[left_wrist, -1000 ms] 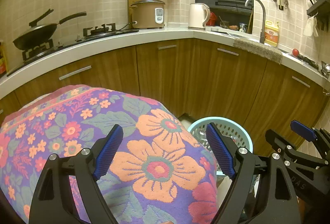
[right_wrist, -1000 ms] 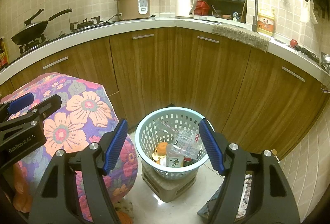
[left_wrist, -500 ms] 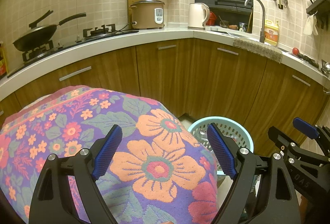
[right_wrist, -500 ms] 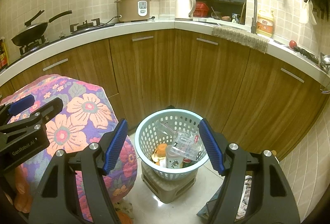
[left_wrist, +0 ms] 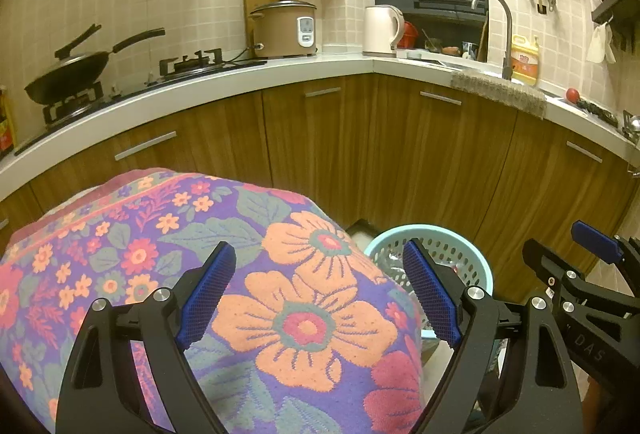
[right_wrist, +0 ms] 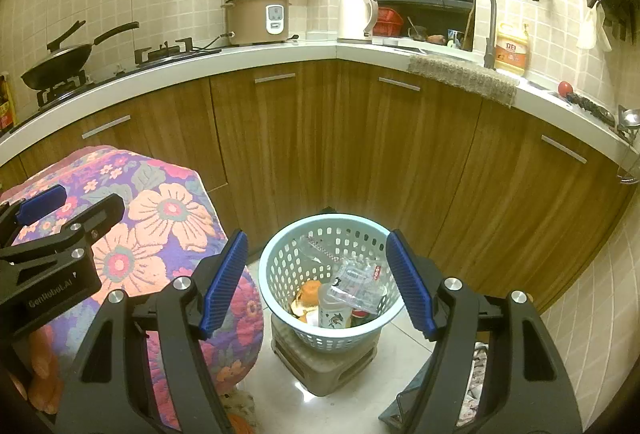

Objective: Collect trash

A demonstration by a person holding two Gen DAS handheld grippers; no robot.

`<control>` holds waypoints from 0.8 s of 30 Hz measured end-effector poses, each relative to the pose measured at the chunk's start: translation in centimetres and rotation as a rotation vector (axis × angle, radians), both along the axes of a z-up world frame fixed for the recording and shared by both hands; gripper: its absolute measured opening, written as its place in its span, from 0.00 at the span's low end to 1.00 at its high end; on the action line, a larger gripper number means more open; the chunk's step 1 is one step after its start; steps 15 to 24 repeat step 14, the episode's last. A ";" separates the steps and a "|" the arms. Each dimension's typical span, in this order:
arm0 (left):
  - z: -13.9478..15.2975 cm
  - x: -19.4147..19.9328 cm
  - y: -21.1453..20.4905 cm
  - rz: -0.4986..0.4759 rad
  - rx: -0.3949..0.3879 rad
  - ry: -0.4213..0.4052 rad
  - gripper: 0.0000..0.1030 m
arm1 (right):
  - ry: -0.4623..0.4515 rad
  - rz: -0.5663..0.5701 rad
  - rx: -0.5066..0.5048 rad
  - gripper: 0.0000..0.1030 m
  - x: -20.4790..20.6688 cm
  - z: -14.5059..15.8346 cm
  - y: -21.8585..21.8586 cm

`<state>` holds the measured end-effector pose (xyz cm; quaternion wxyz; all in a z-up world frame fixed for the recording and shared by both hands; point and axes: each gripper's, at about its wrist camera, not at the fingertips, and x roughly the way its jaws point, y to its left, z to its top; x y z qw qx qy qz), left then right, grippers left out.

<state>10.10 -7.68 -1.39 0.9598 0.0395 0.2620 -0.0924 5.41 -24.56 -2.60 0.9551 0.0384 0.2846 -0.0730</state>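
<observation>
Kitchen corner, 2 wrist views. The left gripper (left_wrist: 318, 300) hangs over a floral cloth (left_wrist: 240, 274) draped on a rounded form; its jaws stand wide apart and hold nothing. The right gripper (right_wrist: 316, 280) hangs above and short of the basket (right_wrist: 280, 258), jaws likewise wide apart and empty. In the right wrist view the pale blue perforated basket sits at 6 o'clock of centre on a low stool (right_wrist: 324, 366) on the tiled floor, just beside the cloth; in the left wrist view only its rim shows, at 4 o'clock.

Progress: the trash lies inside the basket, namely a small bottle (right_wrist: 334, 308), crumpled clear plastic wrappers (right_wrist: 356, 282) and an orange scrap (right_wrist: 308, 294). No loose litter shows on the visible floor or on the cloth top, so collection appears largely done, or between pickups; what is left cannot be judged from these views.

Hidden or unclear: the form under the cloth; the basket's lower contents; the floor behind the cloth; a dark object (right_wrist: 404, 398) at 5 o'clock, cut off by the right gripper; small items on the bench (right_wrist: 280, 56) near the tap.
</observation>
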 end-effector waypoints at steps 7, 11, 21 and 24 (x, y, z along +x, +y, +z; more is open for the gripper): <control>0.1 -0.1 0.1 -0.016 0.019 -0.007 0.85 | 0.001 -0.007 0.003 0.65 0.0 -0.2 -0.1; 0.0 0.0 0.4 -0.020 0.013 -0.003 0.85 | 0.001 -0.008 0.004 0.65 0.0 -0.2 -0.1; 0.0 0.1 0.4 -0.018 0.011 0.002 0.85 | 0.002 -0.008 0.002 0.65 0.0 -0.2 -0.1; 0.0 0.1 0.4 -0.018 0.011 0.002 0.85 | 0.002 -0.008 0.002 0.65 0.0 -0.2 -0.1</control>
